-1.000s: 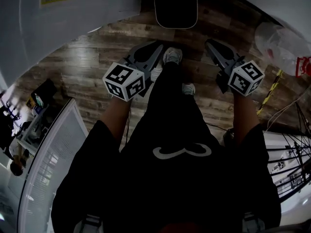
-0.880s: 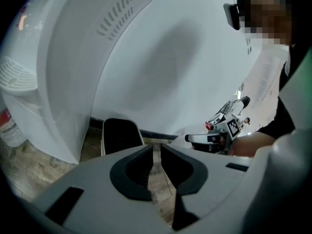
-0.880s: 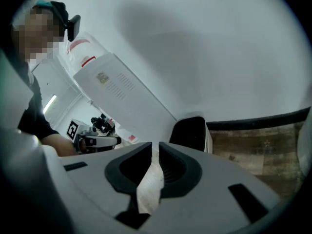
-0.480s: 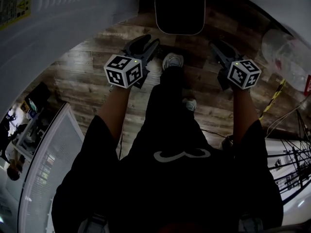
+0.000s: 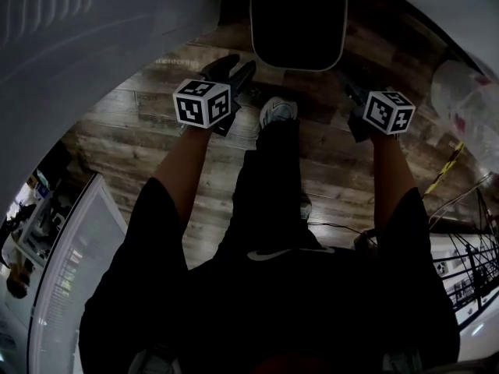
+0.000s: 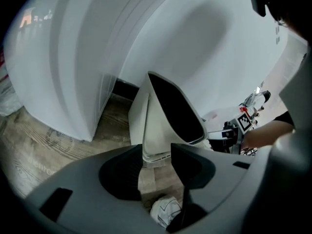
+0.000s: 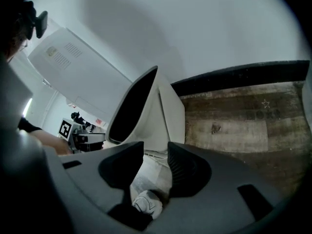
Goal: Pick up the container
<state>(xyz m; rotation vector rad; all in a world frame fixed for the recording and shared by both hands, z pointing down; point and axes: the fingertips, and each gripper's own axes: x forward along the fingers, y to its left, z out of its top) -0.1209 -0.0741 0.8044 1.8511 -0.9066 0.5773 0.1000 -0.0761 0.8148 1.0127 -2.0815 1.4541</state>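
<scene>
The container is a tall white bin with a dark open mouth, standing on the wood floor just ahead of my feet. My left gripper hovers at its near left corner and my right gripper at its near right corner; neither touches it. In the left gripper view the bin's white wall rises beyond the left gripper, whose jaws are opening with only floor and a shoe between them. The right gripper is likewise opening, empty, with the bin just past its tips.
A large white appliance curves along the left and back. A clear plastic bag lies at the right, a wire rack at the lower right. My white shoe steps between the grippers on the wood floor.
Both grippers have moved forward toward the bin, which now sits closer in view. Both sets of jaws have gone from shut to apart. My foot has stepped ahead.
</scene>
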